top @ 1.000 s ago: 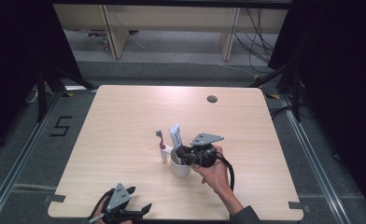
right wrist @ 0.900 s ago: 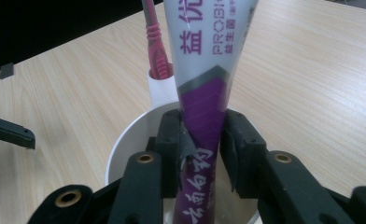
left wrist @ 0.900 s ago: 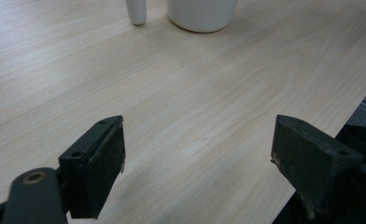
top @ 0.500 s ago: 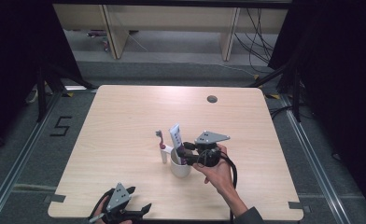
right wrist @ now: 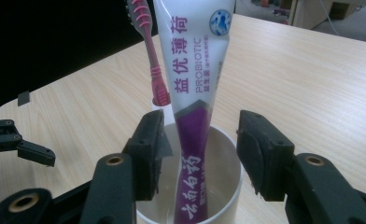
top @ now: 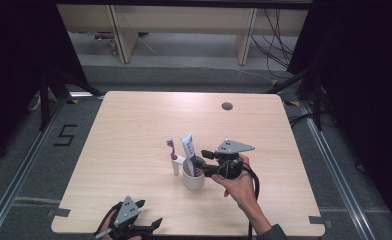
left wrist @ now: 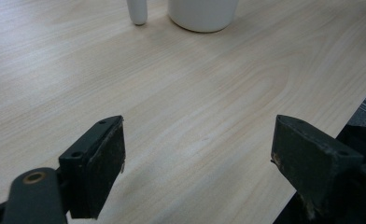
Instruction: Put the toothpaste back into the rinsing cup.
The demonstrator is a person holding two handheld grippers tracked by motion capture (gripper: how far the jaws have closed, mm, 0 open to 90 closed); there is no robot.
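My right gripper (right wrist: 200, 140), jaws just spread off it, straddles the toothpaste tube (right wrist: 195, 93) standing near-upright in the white cup (top: 193, 180) (left gripper (left wrist: 200, 154) idles open, well apart).

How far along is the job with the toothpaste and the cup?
Done, by the look of it: the toothpaste stands in the cup. In hand: the right tongs have just been opening, pads off the tube, though it is between them. Left: pulling that hand away. The toothbrush stands beside the cup; the left tongs rest open.
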